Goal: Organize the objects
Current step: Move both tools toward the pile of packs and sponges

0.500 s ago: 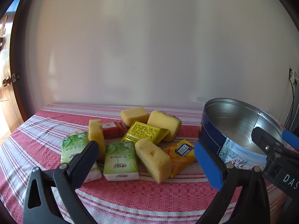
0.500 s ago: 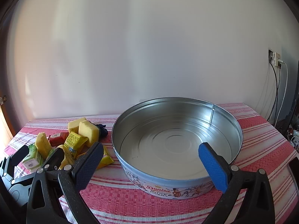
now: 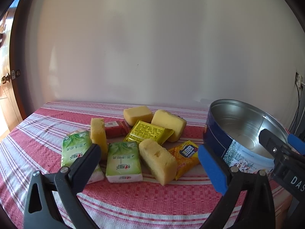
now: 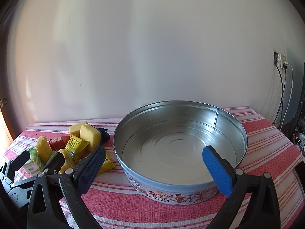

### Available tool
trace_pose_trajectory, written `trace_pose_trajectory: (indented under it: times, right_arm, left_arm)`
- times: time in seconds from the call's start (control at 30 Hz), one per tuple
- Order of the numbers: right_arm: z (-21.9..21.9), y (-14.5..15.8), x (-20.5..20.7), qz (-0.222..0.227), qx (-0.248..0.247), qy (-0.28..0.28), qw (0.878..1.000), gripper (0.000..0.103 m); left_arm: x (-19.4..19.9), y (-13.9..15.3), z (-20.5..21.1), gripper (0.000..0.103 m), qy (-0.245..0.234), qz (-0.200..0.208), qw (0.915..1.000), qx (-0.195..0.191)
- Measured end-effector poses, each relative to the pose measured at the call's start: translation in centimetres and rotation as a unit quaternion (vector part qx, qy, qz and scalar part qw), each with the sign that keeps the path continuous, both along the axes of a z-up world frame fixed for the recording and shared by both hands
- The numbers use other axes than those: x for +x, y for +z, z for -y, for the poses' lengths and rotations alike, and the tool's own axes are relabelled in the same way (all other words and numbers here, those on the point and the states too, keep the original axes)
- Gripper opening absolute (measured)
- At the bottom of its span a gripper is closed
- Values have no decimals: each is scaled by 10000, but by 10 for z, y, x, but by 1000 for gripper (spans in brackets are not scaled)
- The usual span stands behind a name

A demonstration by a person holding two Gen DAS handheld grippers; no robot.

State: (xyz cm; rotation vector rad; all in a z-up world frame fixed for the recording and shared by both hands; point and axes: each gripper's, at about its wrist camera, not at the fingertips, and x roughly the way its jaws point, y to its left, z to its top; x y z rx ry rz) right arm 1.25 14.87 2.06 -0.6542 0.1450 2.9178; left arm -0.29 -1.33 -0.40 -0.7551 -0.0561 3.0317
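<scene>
- While both tools hung short of the goods, nothing had been taken up; judged the sorting not yet begun, tin (image 4: 179,152) bare inside.
- Left gripper (image 3: 146,164): jaws spread wide, holding nothing, aimed at the clutter toward the tabletop's (image 3: 133,196) left half.
- Right gripper (image 4: 152,164): spread likewise, empty, facing the tin's near wall.
- Clutter: yellow sponges, nearest sponge (image 3: 157,161) lying beside a green tissue pack (image 3: 123,161); an orange snack packet (image 3: 185,157) just beside the tin; a yellow sachet (image 3: 149,133) and red packet (image 3: 114,126) behind.
- Next move, as judged: left tool lowers over the nearest sponge, closes lightly since foam gives, then carries right over the rim.
- Left view alone showed pack faces and spacing; right view alone showed the tin's floor, plus a dark item (image 4: 103,134) behind the rear sponge.
</scene>
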Motion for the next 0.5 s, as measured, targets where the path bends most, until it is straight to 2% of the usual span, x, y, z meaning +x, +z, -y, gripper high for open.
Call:
trace_pose_trajectory:
  times: [0.37, 0.5]
  right_arm:
    - [4, -7, -2, 49, -29, 159, 9999, 103]
    - [9, -8, 0, -14, 2, 338, 9994, 102]
  left_arm:
    - [2, 2, 16, 102, 214, -44, 9989, -424]
    - [1, 0, 41, 102, 318, 94, 9990, -309]
